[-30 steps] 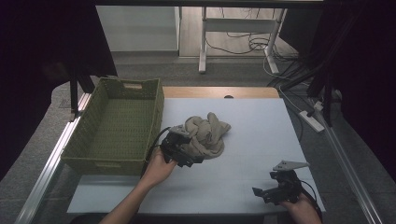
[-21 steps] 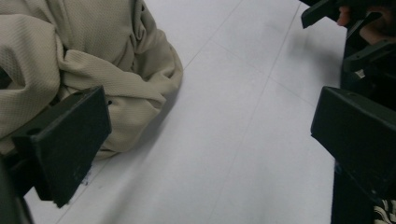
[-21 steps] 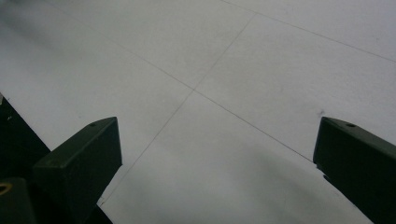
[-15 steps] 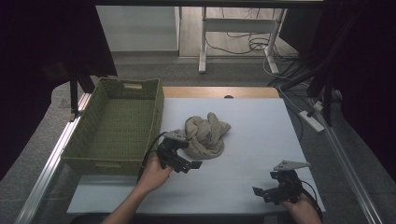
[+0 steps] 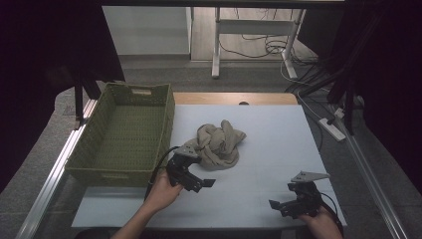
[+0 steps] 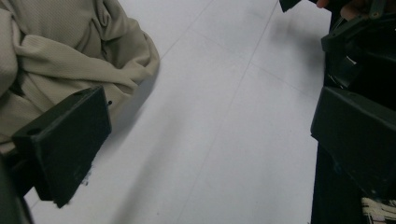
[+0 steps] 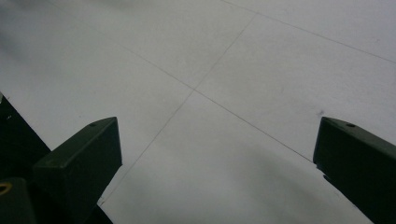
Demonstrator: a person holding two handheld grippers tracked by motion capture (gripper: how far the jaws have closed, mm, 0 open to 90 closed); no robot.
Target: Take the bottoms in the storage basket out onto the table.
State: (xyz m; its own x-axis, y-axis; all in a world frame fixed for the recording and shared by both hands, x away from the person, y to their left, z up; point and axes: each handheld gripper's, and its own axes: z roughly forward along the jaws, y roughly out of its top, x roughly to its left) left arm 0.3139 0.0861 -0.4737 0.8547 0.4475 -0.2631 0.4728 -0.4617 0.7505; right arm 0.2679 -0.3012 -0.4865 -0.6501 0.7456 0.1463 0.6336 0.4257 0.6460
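One crumpled beige cloth (image 5: 217, 145) lies at centre frame on the white tabletop (image 5: 268, 134), beside an empty green woven basket (image 5: 124, 132) at left; judging by this, nothing is yet stowed. Left tongs (image 5: 196, 180), jaws spread, sit low just beside the cloth's near edge. Right tongs (image 5: 286, 205), also spread, rest at lower right, well apart from it.

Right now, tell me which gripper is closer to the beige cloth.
The left gripper: it sits right beside the crumpled beige cloth, near the green basket. The right gripper rests apart at the table's near right corner.
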